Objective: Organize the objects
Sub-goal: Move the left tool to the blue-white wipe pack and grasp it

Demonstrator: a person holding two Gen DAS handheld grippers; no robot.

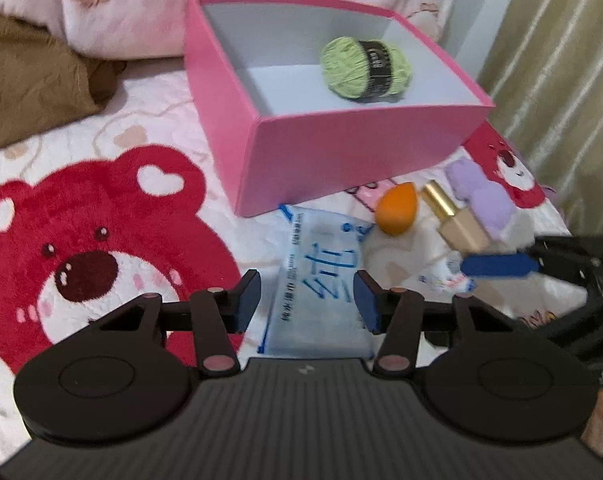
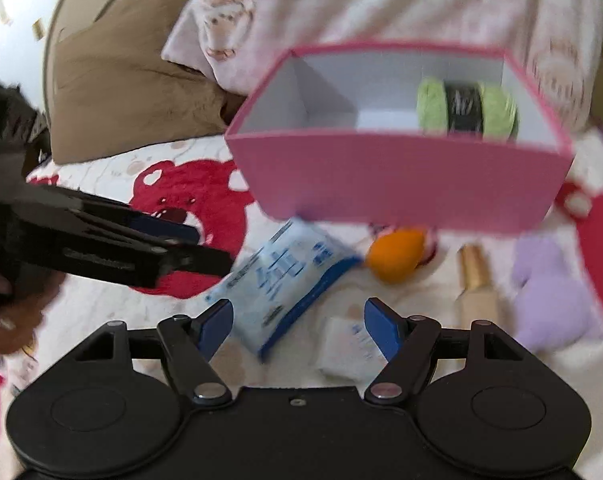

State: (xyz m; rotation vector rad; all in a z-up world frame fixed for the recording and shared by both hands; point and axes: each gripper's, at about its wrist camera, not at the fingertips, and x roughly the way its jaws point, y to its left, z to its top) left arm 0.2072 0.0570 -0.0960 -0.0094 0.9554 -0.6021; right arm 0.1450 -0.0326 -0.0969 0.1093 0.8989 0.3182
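The left tool (image 1: 307,298) hangs above the bed (image 1: 149,128) with its jaws apart and grasping nothing, the blue wet wipes pack (image 1: 321,280) lying between and beyond its fingertips. The right tool (image 2: 297,326) is also released, with a small white packet (image 2: 351,350) under its jaws. Ahead of both stands the pink box (image 1: 353,148) holding a green yarn ball (image 1: 367,68); the orange makeup sponge (image 1: 395,210), gold bottle (image 1: 453,220) and purple plush (image 1: 483,196) lie before it.
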